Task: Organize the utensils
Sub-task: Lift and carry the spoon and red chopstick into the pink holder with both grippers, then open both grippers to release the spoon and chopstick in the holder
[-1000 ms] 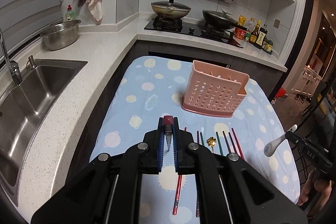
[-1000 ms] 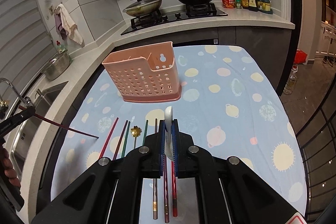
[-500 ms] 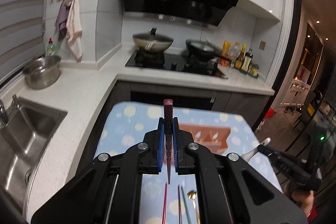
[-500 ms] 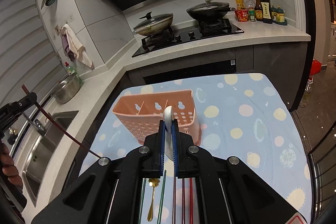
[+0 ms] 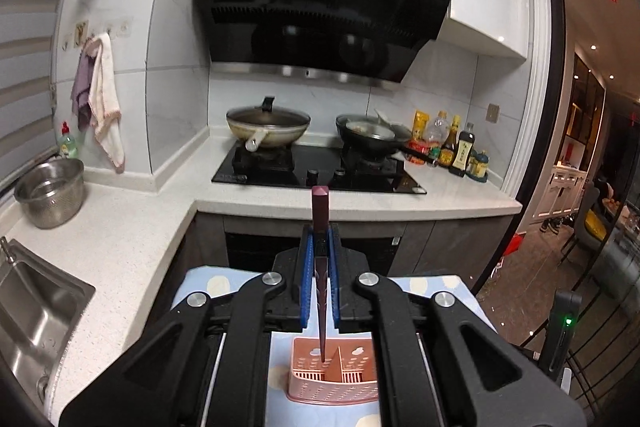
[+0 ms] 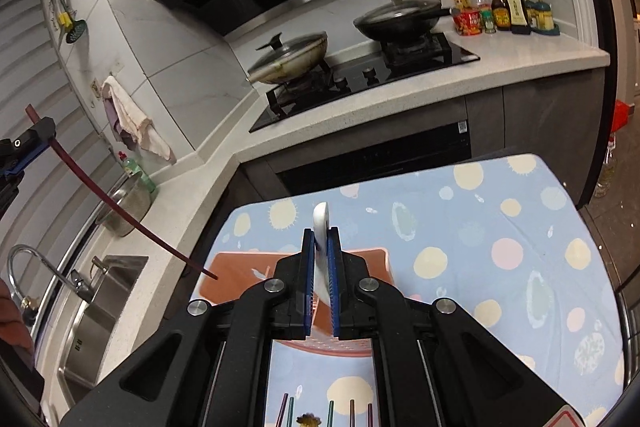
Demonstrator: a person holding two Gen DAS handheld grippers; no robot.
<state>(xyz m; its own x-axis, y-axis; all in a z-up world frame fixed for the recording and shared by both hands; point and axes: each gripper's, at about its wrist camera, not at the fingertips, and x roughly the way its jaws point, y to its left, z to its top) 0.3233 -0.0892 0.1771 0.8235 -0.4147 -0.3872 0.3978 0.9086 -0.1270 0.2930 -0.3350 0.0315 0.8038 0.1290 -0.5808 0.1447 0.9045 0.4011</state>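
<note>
My left gripper (image 5: 320,231) is shut on a dark red chopstick (image 5: 321,291) that points steeply down, its tip just above the left compartment of the pink perforated basket (image 5: 352,379). In the right wrist view the same chopstick (image 6: 120,207) slants from the left gripper (image 6: 30,143) down to the basket's (image 6: 236,273) left end. My right gripper (image 6: 320,233) is shut on a white spoon (image 6: 321,217), handle end up, directly over the basket. Several loose chopsticks (image 6: 330,411) and a gold spoon (image 6: 306,419) lie on the cloth near me.
The basket stands on a table with a blue spotted cloth (image 6: 480,227). Behind it runs a white counter with a hob, two lidded pans (image 5: 268,131) and sauce bottles (image 5: 460,147). A sink (image 5: 36,311) and a steel colander (image 5: 50,191) are on the left.
Both grippers have risen and moved forward from over the loose utensils to above the basket. The chopstick's tip now hangs over the basket, and the spoon is over it too.
</note>
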